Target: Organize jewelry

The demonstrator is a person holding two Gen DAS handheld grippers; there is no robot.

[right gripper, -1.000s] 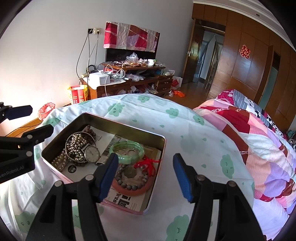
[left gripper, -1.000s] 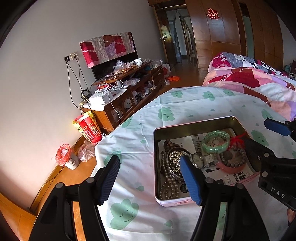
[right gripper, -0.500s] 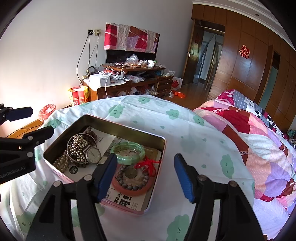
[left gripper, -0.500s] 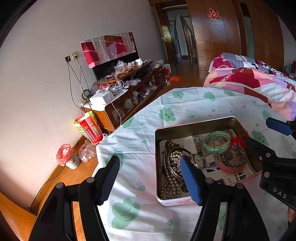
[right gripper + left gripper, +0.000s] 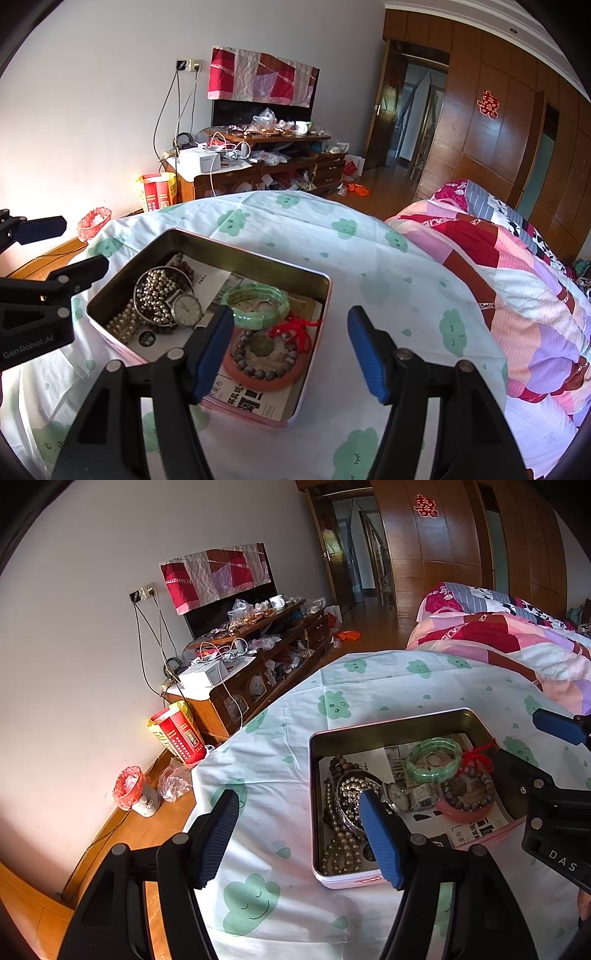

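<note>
Over on the left, the left tongs (image 5: 299, 840) hang above the near left part of the desk (image 5: 280, 738), its cloud-print cloth bare beneath them, their blue pads standing wide apart with nothing between; the right-hand pad overlaps the left end of the tin (image 5: 258, 264). That shallow rectangular tin sits on the near half of the desk, lined with newspaper (image 5: 255, 400), its long axis running from the near left edge toward the right, slightly skewed to the desk's front. In its left end lies a heap of pearl strands (image 5: 122, 323) and small metallic beads (image 5: 157, 286), with a wristwatch (image 5: 187, 309) lying flat, face up, on the heap's right side. Toward the tin's right end a green jade bangle (image 5: 256, 308) lies flat, and just in front of it a dark bead bracelet (image 5: 266, 360) rests on a round pink dish (image 5: 264, 380), a red knotted cord (image 5: 295, 330) touching both. The right tongs (image 5: 290, 356) hover over the tin's near right corner, open and empty, the left pad above the bangle's edge, the right pad over bare cloth. Farther right, beyond the desk, is a bed with a patchwork quilt (image 5: 517, 295).
</note>
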